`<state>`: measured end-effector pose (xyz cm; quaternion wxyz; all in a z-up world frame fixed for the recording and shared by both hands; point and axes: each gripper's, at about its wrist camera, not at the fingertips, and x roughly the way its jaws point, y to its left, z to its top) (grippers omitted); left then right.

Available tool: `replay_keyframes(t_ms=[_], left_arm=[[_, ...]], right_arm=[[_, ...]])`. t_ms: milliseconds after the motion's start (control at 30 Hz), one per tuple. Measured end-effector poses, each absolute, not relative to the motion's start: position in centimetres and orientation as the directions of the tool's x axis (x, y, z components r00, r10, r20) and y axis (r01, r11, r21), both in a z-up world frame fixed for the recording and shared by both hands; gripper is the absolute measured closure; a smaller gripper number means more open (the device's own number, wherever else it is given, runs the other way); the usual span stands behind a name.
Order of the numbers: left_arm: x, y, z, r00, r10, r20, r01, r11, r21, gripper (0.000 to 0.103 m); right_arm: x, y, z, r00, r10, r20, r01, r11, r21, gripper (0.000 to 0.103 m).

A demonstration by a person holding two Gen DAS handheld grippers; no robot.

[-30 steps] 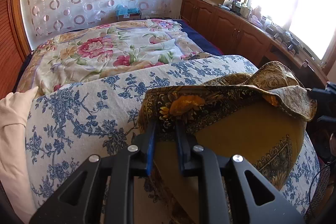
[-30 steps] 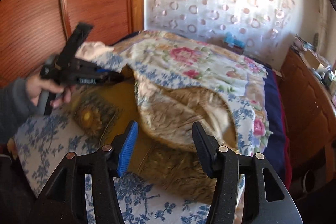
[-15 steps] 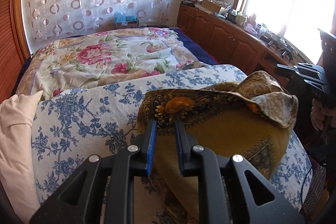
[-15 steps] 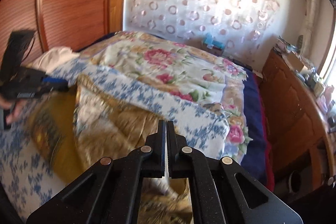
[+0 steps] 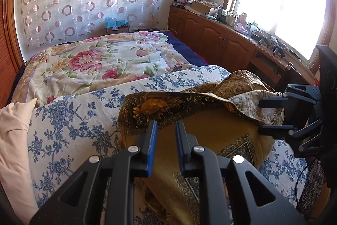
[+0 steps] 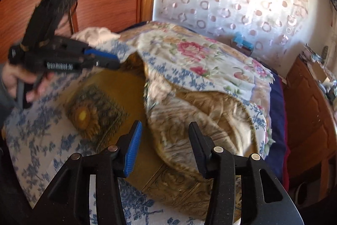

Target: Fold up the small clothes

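Left gripper (image 5: 165, 125) pinches the gold patterned scarf (image 5: 210, 134) on the blue-floral quilt (image 5: 69, 125); right gripper (image 6: 164, 130) gapes empty, cream pillow (image 5: 12, 140) alongside.

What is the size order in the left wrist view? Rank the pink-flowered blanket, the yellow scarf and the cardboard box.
1-2. Pink-flowered blanket and yellow scarf: they fill about the same area. The scarf is nearer the camera, so no ranking.
3. Cardboard box: clearly smallest.
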<state>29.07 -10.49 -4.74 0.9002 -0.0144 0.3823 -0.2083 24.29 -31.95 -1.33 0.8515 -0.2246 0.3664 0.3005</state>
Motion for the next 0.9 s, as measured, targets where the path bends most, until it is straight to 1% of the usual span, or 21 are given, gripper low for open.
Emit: replay_keyframes(t_ms=[33,67,133,300,400,500,667,700,733,767,833,867,900], left_arm=[[29.0,-10.5,-4.8,0.621,-0.385,-0.683,0.362,0.913,-0.186,0.088],[28.9,-10.4,-4.8,0.621,-0.383,-0.684,0.359,0.914,-0.186,0.088],[28.8,-10.2,-5.0,0.62,-0.382,-0.685,0.355,0.916,-0.189,0.088],[28.9,-9.5,-5.0,0.625,-0.378,-0.683,0.343,0.919,-0.195,0.088],[28.9,-9.2,-4.9,0.632,-0.378,-0.677,0.336,0.92,-0.201,0.088],[28.8,-8.7,-4.9,0.638,-0.38,-0.67,0.329,0.921,-0.209,0.088],[29.2,-8.1,-5.5,0.633,-0.37,-0.68,0.315,0.925,-0.21,0.088],[29.2,-8.1,-5.7,0.632,-0.368,-0.682,0.314,0.926,-0.209,0.088],[29.3,-8.0,-5.9,0.629,-0.365,-0.686,0.312,0.927,-0.207,0.088],[29.4,-8.1,-6.1,0.625,-0.361,-0.692,0.309,0.929,-0.205,0.088],[29.6,-8.2,-6.5,0.618,-0.36,-0.699,0.309,0.929,-0.205,0.088],[29.6,-8.3,-6.7,0.615,-0.359,-0.702,0.309,0.929,-0.205,0.088],[29.6,-8.3,-6.8,0.613,-0.36,-0.703,0.31,0.928,-0.205,0.088]], right_arm=[[24.2,-32.0,-1.6,0.555,0.332,-0.762,-0.674,0.717,-0.179,0.057],[24.3,-32.1,-1.6,0.562,0.323,-0.761,-0.674,0.713,-0.194,0.068],[24.6,-32.5,-1.3,0.583,0.304,-0.753,-0.662,0.715,-0.224,0.1],[27.3,-33.8,1.2,0.638,0.306,-0.707,-0.61,0.761,-0.221,0.101],[29.9,-34.1,1.6,0.664,0.278,-0.694,-0.565,0.795,-0.222,0.101],[32.4,-34.1,0.8,0.669,0.242,-0.703,-0.536,0.812,-0.23,0.101],[35.1,-34.6,-1.7,0.628,0.198,-0.753,-0.496,0.847,-0.19,0.101],[35.0,-34.9,-1.7,0.629,0.195,-0.753,-0.481,0.858,-0.179,0.097],[34.8,-35.2,-1.4,0.639,0.187,-0.746,-0.463,0.868,-0.18,0.084],[34.4,-35.7,-0.9,0.652,0.183,-0.736,-0.445,0.878,-0.176,0.066],[33.3,-36.8,0.3,0.668,0.207,-0.715,-0.432,0.89,-0.146,0.051],[32.6,-37.4,0.8,0.674,0.212,-0.708,-0.424,0.896,-0.136,0.046],[31.8,-38.1,1.2,0.679,0.215,-0.702,-0.414,0.901,-0.125,0.043]])
